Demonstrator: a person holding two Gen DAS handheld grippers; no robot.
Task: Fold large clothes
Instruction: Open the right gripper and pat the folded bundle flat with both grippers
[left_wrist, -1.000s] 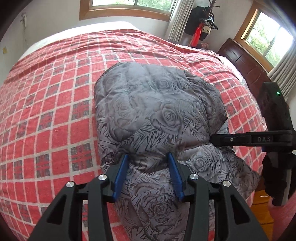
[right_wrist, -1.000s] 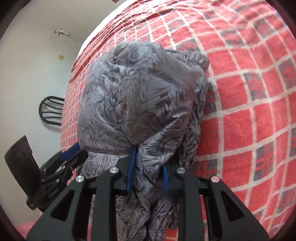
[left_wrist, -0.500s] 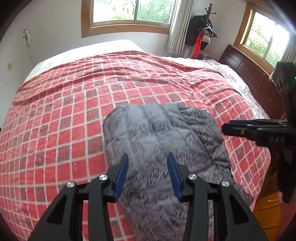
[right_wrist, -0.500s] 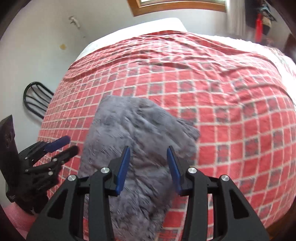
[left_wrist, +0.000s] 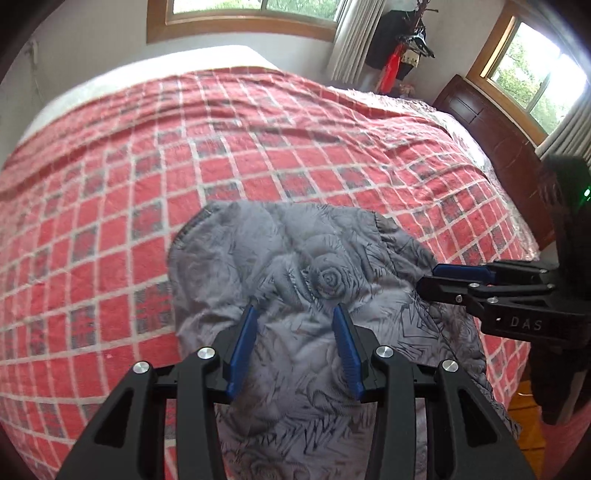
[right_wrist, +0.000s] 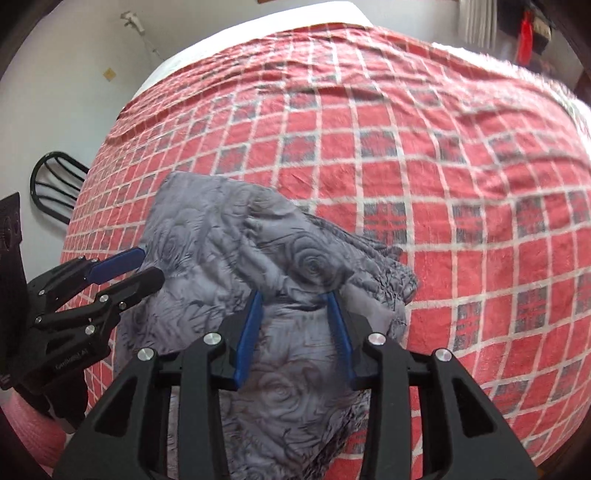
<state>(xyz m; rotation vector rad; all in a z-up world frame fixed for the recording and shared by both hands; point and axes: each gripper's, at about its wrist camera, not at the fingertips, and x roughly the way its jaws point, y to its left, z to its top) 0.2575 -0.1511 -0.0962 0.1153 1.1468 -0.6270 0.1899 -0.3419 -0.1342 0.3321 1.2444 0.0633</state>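
The grey rose-print garment (left_wrist: 314, 295) lies on the bed (left_wrist: 110, 221), long axis running away beneath the left gripper (left_wrist: 297, 325) and right gripper (right_wrist: 295, 314), jaws spread and empty.

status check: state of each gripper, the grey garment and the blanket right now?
left gripper: open, over the garment, gripping nothing.
right gripper: open, fingers apart above the cloth.
grey garment: folded, lying rumpled on the bed.
red plaid blanket: spread over the bed, lightly wrinkled.
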